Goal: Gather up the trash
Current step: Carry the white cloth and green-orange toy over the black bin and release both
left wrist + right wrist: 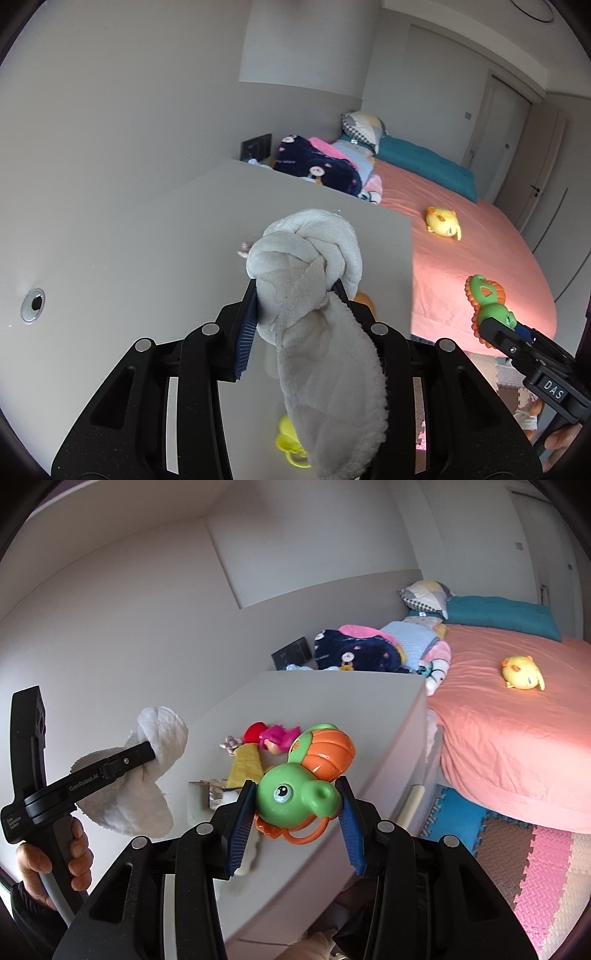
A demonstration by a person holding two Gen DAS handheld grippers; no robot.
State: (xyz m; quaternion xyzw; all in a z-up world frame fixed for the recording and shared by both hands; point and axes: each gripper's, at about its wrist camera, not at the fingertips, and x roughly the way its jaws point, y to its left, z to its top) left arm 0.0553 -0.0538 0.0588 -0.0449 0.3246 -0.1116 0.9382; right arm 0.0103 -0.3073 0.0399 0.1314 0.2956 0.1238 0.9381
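Observation:
My left gripper [297, 286] is shut on a knotted white cloth [314, 295] and holds it above the grey desk [147, 240]; the cloth's tail hangs toward the camera. It also shows in the right wrist view [159, 738]. My right gripper [297, 786] is shut on a green and orange toy [295, 797], held above the desk's front edge. The same toy shows in the left wrist view [491, 302]. On the desk lie a yellow cloth [245, 764], a pink and red toy [269, 736] and a small box [199, 794].
A bed with a salmon sheet [509, 738] stands to the right, with a yellow plush [522, 672], a teal blanket [498, 614] and a pile of clothes [369, 650]. Coloured foam mats [517, 849] cover the floor. A cable hole [33, 304] is in the desk.

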